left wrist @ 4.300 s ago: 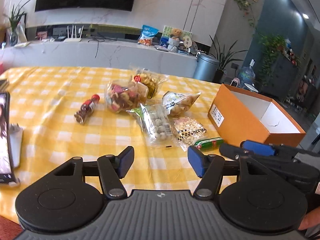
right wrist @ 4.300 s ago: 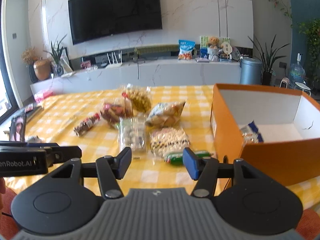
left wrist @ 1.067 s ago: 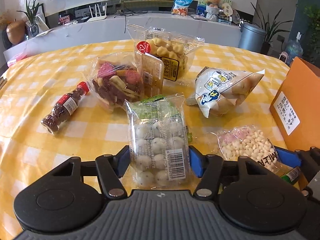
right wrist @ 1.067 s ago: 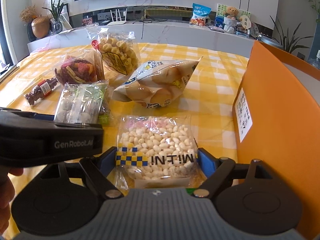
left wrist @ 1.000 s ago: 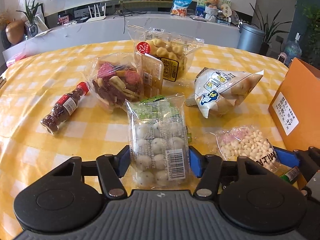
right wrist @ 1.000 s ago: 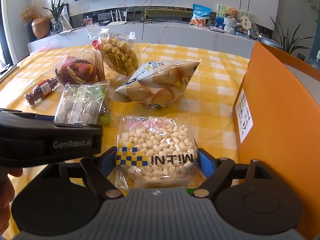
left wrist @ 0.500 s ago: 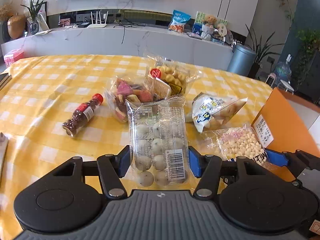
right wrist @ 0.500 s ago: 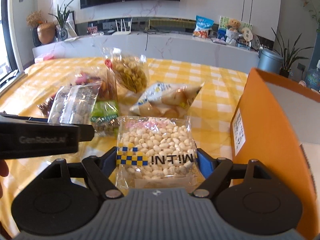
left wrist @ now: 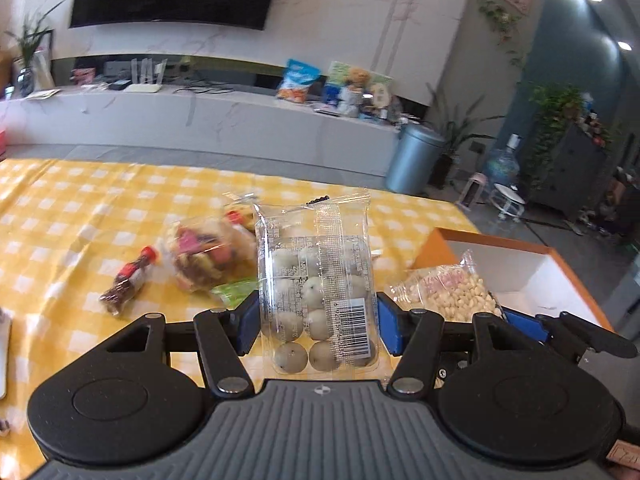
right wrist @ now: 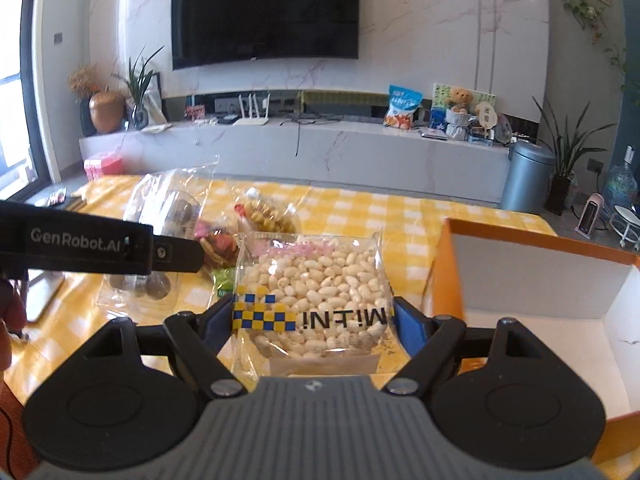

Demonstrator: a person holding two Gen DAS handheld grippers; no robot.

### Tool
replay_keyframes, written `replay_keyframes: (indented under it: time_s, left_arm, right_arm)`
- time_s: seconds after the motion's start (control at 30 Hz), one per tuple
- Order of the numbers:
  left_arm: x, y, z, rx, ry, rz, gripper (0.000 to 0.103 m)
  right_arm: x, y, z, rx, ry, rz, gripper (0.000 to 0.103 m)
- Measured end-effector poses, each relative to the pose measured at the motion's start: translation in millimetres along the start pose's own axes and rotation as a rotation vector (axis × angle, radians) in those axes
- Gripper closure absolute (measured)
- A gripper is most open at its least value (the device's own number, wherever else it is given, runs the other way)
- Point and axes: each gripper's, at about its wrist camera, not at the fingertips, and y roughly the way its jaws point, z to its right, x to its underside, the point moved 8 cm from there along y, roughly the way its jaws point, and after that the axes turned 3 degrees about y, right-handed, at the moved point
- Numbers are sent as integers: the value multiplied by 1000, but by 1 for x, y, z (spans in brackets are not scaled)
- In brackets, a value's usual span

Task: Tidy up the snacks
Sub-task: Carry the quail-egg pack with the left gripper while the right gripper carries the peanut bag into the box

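The left claw (left wrist: 318, 322) is pinching a clear pack of pale round sweets (left wrist: 318, 300) between its blue pads, holding it clear above the tabletop (left wrist: 72, 216). The right claw (right wrist: 312, 320) is squeezing a clear bag of white puffed bits (right wrist: 312, 284), also held up in the air. Just to the right, the orange box (right wrist: 532, 276) is sitting at the tabletop's right edge, open. Further left, a small red-capped bottle (left wrist: 128, 280) and a bag of mixed snacks (left wrist: 204, 256) are lying on the yellow check cloth.
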Motion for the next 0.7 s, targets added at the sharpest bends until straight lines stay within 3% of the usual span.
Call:
replay_keyframes:
  time_s: [0.17,0.33,0.47,0.7]
  left_arm:
    - [-14,2,45,131,82,-17,36]
    - [-25,23,96,263,172,-93,36]
    - [-30,45,135,320,271,-146,36]
    - [-35,101,175,351,373,-260,36]
  right_arm:
    - [-7,-36,34,53,28,36,24]
    - [-6,-61,82,128,66,44,24]
    - [-5,-71,124,178,134,37,24]
    - [1,-60,188,224,249,-19,24]
